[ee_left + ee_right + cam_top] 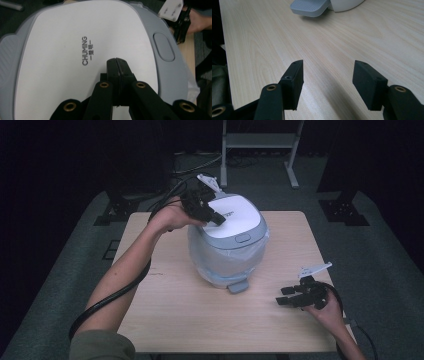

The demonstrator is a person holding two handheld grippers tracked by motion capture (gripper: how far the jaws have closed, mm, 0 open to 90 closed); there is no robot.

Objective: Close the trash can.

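- Left of centre in the high view, the left gripper (pixel 216 218) rests its tip on the white lid (pixel 234 216) of the rice cooker (pixel 227 255); its 2 jaws are pressed together with nothing between them.
- In the left gripper view those closed jaws lie over the lid (pixel 75 50) just right of the printed lettering (pixel 87 50), well in from every lid edge; the grey oval button (pixel 163 46) sits near the lid's right rim.
- The rice cooker stands mid-frame, toward the far half of the wooden table (pixel 175 310); bare wood runs from its grey foot tab (pixel 237 286) to the near edge.
- At lower right, the right gripper (pixel 284 296) hovers near the table's right edge, its 2 jaws spread, holding nothing.
- In the right gripper view, open tabletop (pixel 332 45) stretches between the spread jaws up to the grey tab (pixel 309 7) at the top.
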